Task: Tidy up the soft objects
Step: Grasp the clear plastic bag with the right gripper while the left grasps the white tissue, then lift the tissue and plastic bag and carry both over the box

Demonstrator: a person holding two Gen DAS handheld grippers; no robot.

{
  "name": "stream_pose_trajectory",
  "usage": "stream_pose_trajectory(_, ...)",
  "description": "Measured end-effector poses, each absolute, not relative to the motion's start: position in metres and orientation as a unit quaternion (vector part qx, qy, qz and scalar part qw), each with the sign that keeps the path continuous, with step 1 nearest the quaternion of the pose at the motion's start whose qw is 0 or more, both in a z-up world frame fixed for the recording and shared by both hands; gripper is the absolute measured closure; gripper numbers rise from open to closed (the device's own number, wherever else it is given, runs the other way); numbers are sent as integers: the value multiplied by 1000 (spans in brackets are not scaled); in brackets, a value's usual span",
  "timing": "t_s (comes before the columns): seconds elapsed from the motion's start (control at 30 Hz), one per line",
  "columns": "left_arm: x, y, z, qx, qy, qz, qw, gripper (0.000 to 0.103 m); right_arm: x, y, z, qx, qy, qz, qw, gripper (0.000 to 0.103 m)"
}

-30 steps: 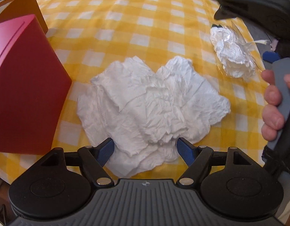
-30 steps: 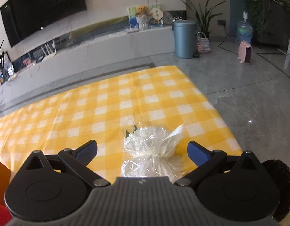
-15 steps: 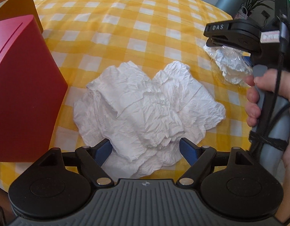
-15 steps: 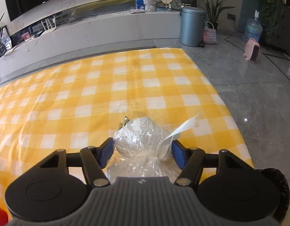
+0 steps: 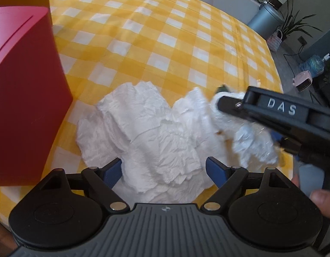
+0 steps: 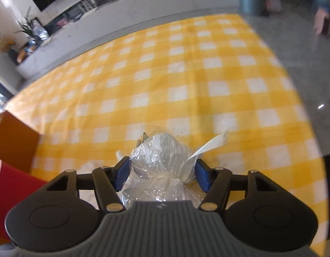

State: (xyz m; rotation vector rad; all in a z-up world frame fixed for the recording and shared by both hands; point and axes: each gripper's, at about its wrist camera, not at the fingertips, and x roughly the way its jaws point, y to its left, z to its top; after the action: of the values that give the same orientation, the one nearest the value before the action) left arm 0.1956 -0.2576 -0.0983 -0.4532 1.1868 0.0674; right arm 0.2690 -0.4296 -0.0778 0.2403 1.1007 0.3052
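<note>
Angled steeply down beside the red box (image 5: 25, 98), the left hand-held gripper (image 5: 164, 170) is opening, its jaws either side of the crumpled white paper towel (image 5: 147, 137) on the yellow-checked bench (image 5: 165, 42), while the right hand-held gripper (image 6: 160, 173), open a second ago, now clamps the crinkled clear plastic bag of white wadding (image 6: 162, 171) above the towel's right edge.

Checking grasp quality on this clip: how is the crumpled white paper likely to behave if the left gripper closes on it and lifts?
The crumpled white paper looks thin and creased, so probably floppy and light. Its loose layers may separate or trail. The left gripper straddles only its near edge, jaws opening.
</note>
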Motion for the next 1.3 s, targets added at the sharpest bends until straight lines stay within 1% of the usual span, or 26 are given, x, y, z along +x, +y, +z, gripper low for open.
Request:
stream_pose_trajectory(0.13, 207, -265, -99, -208, 555, 24, 805, 5, 266, -429, -80, 130, 527, 165, 824, 39)
stream_pose_trajectory(0.2, 210, -270, -100, -198, 557, 30, 806, 2, 267, -438, -79, 160, 526, 155, 821, 40)
stream_pose_trajectory(0.37, 216, -285, -100, -177, 557, 40, 811, 2, 265, -468, -64, 181, 477, 70, 857, 40)
stream_pose_trajectory(0.43, 221, -291, -101, -170, 562, 55, 807, 2, 263, -483, -61, 208, 462, 58, 860, 40)
stream_pose_trajectory(0.5, 226, -294, -101, -172, 565, 72, 804, 2, 261, -495, -62, 228, 453, 45, 860, 40)
stream_pose_trajectory(0.67, 240, -303, -102, -178, 571, 106, 795, 1, 261, -510, -69, 234, 448, -21, 863, 40)
stream_pose_trajectory(0.73, 245, -309, -105, -166, 571, 121, 795, 0, 261, -516, -70, 237, 447, -38, 862, 40)
stream_pose_trajectory(0.8, 243, -317, -107, -131, 560, 120, 809, 0, 259, -520, -70, 241, 441, -41, 863, 40)
stream_pose_trajectory(0.83, 239, -321, -107, -117, 547, 121, 820, 8, 258, -521, -69, 244, 439, -40, 864, 40)
stream_pose_trajectory(0.9, 231, -329, -109, -83, 517, 131, 842, 20, 257, -522, -69, 245, 437, -35, 865, 40)
stream_pose_trajectory(0.97, 223, -333, -110, -66, 496, 120, 858, 25, 257, -521, -70, 244, 438, -35, 865, 40)
stream_pose_trajectory(1.03, 217, -333, -110, -57, 486, 111, 865, 36, 257, -519, -70, 241, 437, -32, 866, 40)
stream_pose_trajectory(1.07, 215, -334, -109, -50, 486, 105, 866, 40, 256, -519, -70, 241, 438, -30, 866, 40)
stream_pose_trajectory(1.13, 214, -333, -107, -38, 488, 90, 867, 59, 254, -518, -68, 241, 435, -28, 867, 40)
stream_pose_trajectory(1.17, 214, -332, -106, -38, 491, 85, 866, 61, 254, -518, -68, 241, 434, -26, 868, 40)
stream_pose_trajectory(1.23, 212, -327, -104, -49, 494, 76, 865, 71, 254, -518, -67, 242, 431, -23, 869, 40)
stream_pose_trajectory(1.27, 211, -322, -103, -58, 494, 69, 865, 72, 255, -519, -66, 243, 430, -23, 869, 40)
stream_pose_trajectory(1.3, 209, -315, -102, -81, 495, 65, 862, 77, 256, -519, -66, 245, 429, -25, 869, 40)
